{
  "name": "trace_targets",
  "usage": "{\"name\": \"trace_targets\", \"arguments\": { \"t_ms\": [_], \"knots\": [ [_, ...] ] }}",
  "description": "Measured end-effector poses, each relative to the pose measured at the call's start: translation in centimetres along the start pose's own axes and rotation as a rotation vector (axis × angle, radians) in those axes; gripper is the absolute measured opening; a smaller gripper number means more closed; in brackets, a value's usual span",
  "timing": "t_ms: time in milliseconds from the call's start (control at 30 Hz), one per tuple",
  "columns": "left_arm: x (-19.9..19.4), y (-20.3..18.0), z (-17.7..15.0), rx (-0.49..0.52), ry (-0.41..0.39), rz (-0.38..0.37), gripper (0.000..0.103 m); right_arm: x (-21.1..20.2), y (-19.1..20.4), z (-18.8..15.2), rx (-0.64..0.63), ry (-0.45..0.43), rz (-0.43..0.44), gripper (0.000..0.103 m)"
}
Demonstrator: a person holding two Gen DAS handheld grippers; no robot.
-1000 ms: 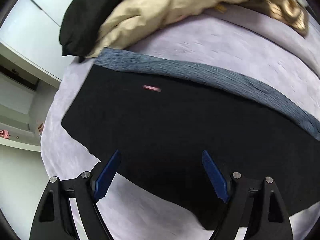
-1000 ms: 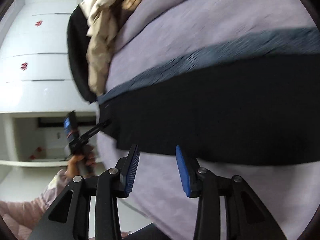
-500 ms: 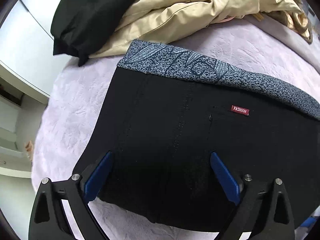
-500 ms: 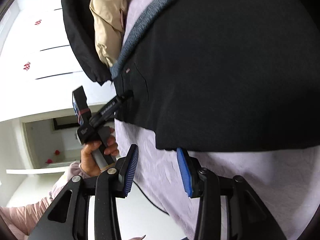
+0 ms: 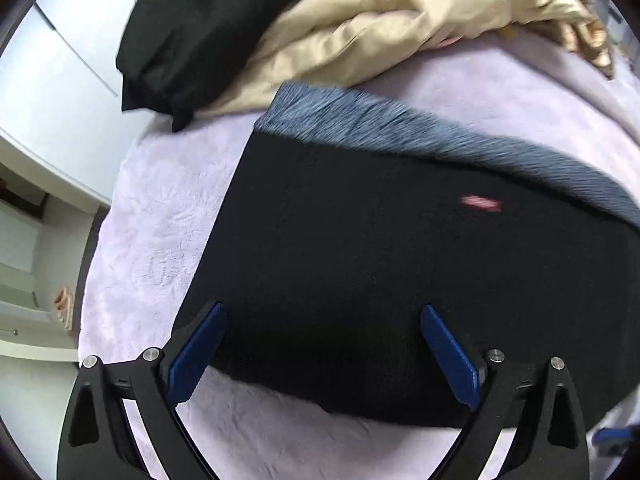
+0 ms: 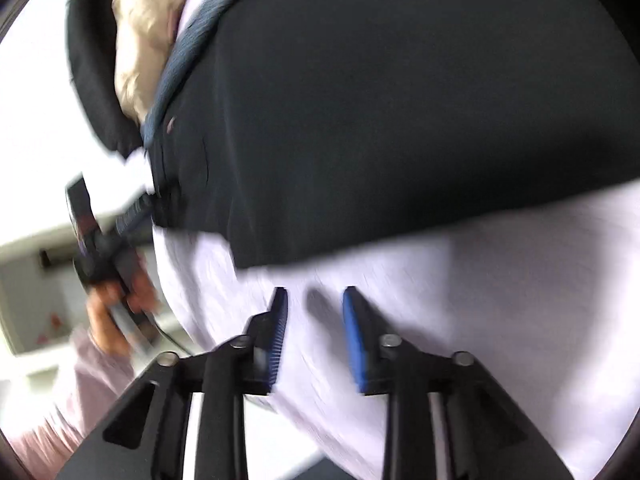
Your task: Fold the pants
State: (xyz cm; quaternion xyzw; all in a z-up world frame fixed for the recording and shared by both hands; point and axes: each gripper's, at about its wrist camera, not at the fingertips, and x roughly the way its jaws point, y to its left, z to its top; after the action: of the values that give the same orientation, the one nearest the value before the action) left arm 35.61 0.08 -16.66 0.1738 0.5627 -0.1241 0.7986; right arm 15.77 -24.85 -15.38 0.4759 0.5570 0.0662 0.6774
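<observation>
Covering most of both views, a pale lilac plush blanket [image 5: 160, 232] lies under everything else. On it the black pants [image 5: 380, 280] lie flat, spread as 1 wide dark panel, with a grey-blue patterned waistband [image 5: 400, 128] along the far edge. In the right wrist view the same pants [image 6: 400, 100] fill the upper part, and their near edge ends a little in front of the fingers. Behind the waistband there is a pile of other clothes: a beige garment [image 5: 380, 12] and a black garment [image 5: 208, 28] at its left, both touching the blanket.

The left gripper [image 5: 320, 344] hovers over the near edge of the pants with its 2 blue pads far apart, and nothing is between them. The right gripper [image 6: 314, 332] is over bare blanket just beside the pants edge; its pads stand apart with a narrower gap, also holding nothing. The person's left hand [image 6: 116, 300] is seen, blurred, at the left side of the right wrist view.

A small red label [image 5: 480, 203] sits on the pants below the waistband; its text is too blurred to read.
</observation>
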Motion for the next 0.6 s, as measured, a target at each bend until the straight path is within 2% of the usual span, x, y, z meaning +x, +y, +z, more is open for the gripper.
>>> {"name": "trace_targets", "arguments": {
  "t_ms": [33,100,167,200,267,333,400,433,500,600],
  "knots": [
    [-1.0,-0.7,-0.2,0.015,-0.021,-0.018,0.099,-1.8,0.4,0.0,-0.046,-0.040,-0.032,0.032],
    [-2.8,-3.5,-0.5,0.064,-0.054,-0.073,0.099,-5.9,0.9,1.2,-0.125,-0.180,-0.135,0.032],
    [-3.5,-7.3,-1.0,0.112,-0.068,-0.141,0.099,-7.6,0.3,3.5,-0.139,-0.257,-0.233,0.032],
    [-3.0,-8.8,-1.2,0.134,-0.063,-0.175,0.099,-7.6,-0.5,4.5,-0.123,-0.251,-0.253,0.032],
    [-1.7,-12.6,-2.0,0.186,-0.013,-0.176,0.099,-6.2,-2.4,5.4,-0.095,-0.184,-0.301,0.032],
    [0.4,-14.2,-3.1,0.213,0.074,-0.134,0.099,-5.3,-3.6,4.7,-0.107,-0.158,-0.288,0.032],
    [-0.1,-14.2,-3.2,0.197,0.069,-0.135,0.099,-6.6,-3.7,4.1,-0.092,-0.162,-0.274,0.032],
    [-0.8,-14.1,-2.9,0.193,0.055,-0.153,0.099,-7.5,-3.4,4.2,-0.090,-0.168,-0.276,0.032],
    [-2.7,-14.3,-1.4,0.184,-0.019,-0.173,0.099,-9.4,-1.5,5.1,-0.160,-0.250,-0.253,0.032],
    [-3.6,-15.9,1.8,0.181,-0.100,-0.179,0.099,-10.3,0.6,9.5,-0.225,-0.294,-0.263,0.032]
  ]
}}
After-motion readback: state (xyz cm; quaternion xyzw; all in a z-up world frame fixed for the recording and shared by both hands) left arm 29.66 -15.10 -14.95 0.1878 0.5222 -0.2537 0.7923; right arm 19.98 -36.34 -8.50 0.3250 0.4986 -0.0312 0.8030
